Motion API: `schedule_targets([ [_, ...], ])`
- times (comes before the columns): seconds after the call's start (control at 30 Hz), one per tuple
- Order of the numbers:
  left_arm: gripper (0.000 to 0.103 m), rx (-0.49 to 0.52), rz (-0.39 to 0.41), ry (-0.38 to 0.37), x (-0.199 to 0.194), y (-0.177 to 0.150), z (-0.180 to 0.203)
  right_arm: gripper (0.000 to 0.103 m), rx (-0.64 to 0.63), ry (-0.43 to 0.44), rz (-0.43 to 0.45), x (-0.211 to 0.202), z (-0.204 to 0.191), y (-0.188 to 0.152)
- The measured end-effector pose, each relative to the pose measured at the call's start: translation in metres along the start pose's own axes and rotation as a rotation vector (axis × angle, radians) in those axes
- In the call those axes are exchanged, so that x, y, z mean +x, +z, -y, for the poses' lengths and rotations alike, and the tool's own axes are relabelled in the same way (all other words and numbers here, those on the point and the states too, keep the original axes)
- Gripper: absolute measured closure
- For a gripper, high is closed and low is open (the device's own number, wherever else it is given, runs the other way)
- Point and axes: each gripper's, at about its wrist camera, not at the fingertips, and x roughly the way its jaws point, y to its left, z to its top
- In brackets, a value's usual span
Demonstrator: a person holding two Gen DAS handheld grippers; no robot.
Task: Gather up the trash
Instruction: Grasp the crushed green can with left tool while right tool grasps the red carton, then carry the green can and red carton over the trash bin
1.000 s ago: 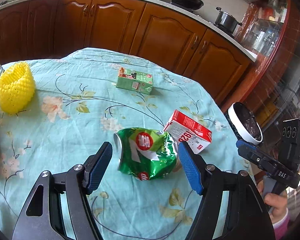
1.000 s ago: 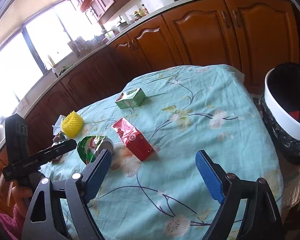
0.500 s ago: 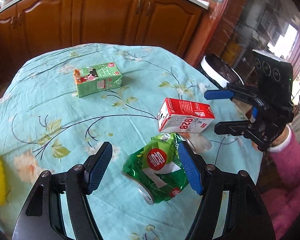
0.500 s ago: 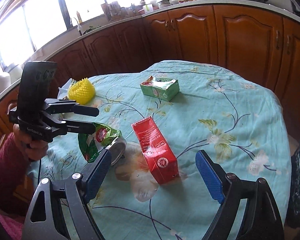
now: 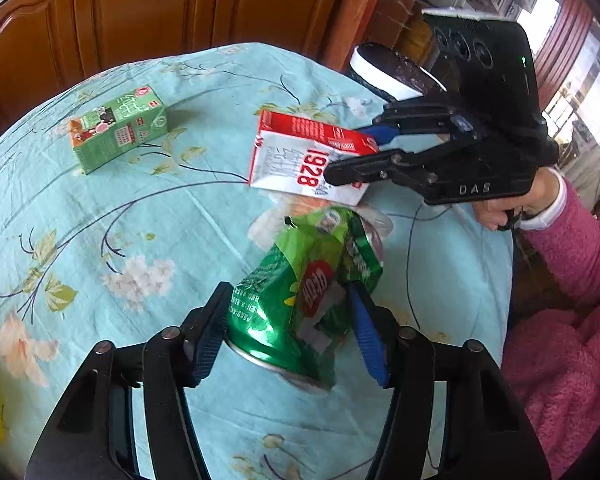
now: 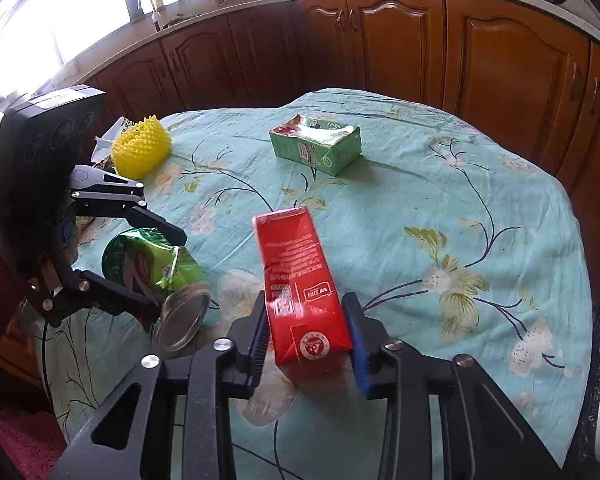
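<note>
Both grippers have just been closing, the left gripper [image 5: 288,328] clamped on the crushed green can [image 5: 304,292] and the right gripper [image 6: 308,334] pinching the red carton [image 6: 300,280] just beside the can, so honestly that dented can might slip out sideways when lifted.

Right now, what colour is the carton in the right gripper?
Red carton, white side printed 1928; best in left wrist view.

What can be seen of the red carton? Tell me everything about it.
The red rectangular drink carton, seemingly coated paperboard, has one white face printed "1928" in red and fine white print on its red sides. It looks intact, its far end tilted up off the floral turquoise tablecloth. The right gripper, whose jaws have just been closing, clamps its near end between blue pads. The crushed green can lies beside it; whether they touch is unclear.
</note>
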Motion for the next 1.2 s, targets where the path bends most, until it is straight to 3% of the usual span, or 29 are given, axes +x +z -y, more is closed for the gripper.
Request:
schedule_targets([
  [0.17,0.057,0.014,0.039,0.069,-0.005,-0.006,0.020,0.072,0.025,-0.009,0.027,-0.012,-0.001,-0.007],
  [0.47,0.062,-0.103,0.156,0.066,-0.017,-0.005,0.049,0.072,0.193,-0.039,0.137,-0.054,0.020,-0.033],
  [0.63,0.062,-0.158,0.218,0.065,-0.013,0.007,0.071,0.072,0.282,-0.071,0.195,-0.080,0.031,-0.051],
  [0.87,0.062,-0.275,0.275,0.116,0.001,0.029,0.072,0.072,0.368,-0.130,0.271,-0.117,0.049,-0.072],
  [1.07,0.062,-0.311,0.328,0.189,0.007,0.049,0.086,0.072,0.423,-0.157,0.302,-0.135,0.061,-0.091],
  [1.2,0.062,-0.302,0.331,0.197,0.014,0.062,0.098,0.072,0.450,-0.169,0.316,-0.141,0.068,-0.100],
])
